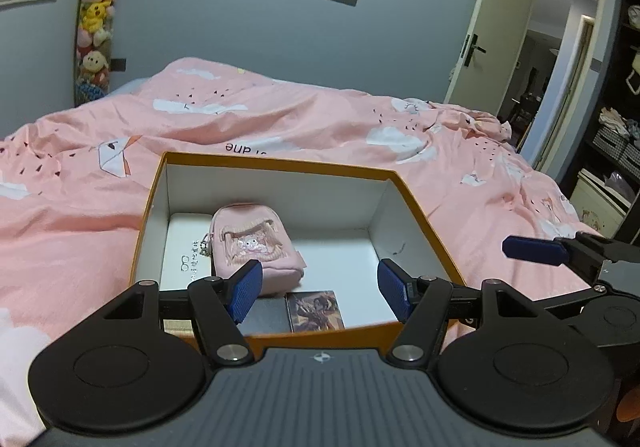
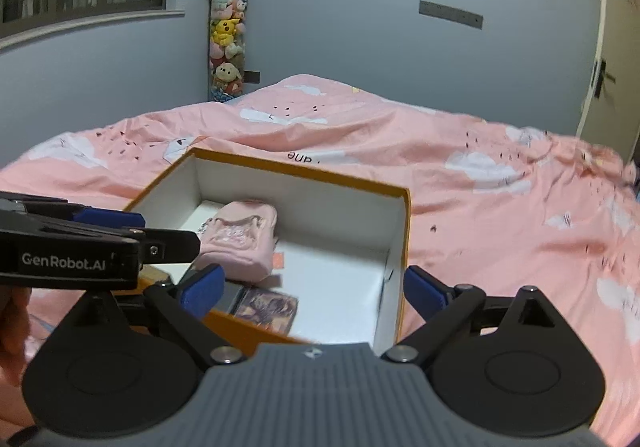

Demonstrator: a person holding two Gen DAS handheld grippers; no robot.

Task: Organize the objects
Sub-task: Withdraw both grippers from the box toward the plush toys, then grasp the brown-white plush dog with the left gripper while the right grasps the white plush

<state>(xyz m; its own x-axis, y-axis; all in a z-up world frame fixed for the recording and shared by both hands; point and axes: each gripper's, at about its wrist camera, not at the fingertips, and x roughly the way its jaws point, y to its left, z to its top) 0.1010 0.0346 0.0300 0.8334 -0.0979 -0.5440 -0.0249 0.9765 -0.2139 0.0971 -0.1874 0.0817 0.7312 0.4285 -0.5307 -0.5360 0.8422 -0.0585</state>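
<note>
left claw [image 1: 320, 289]: spread wide, nothing between the blue pads, sitting low centre of its own view and hanging over the near rim of the box. In the right wrist view it pokes in from the left edge, seen side-on.
right claw [image 2: 312, 293]: also wide, holding nothing, low centre of frame, straddling the box's near right corner: one pad inside the box, the other outside its right wall. Its tip shows at the right edge of the left wrist view.
pose: both point forward and slightly down across the bed, side by side, close together.
box [image 1: 276, 163]: orange outside, white inside, no lid on it, middle of frame, resting on the bed.
pink pouch [image 1: 256, 243]: inside the box, left of centre, partly lying on a white flat box [image 1: 184, 243].
card [image 1: 316, 309]: dark picture card, flat on the box floor by the near wall.
bed [image 1: 328, 115]: pink cloud-print cover, rumpled, fills mid frame.
plush toys [image 2: 226, 35]: stacked in a column, upper centre-left of right view.
</note>
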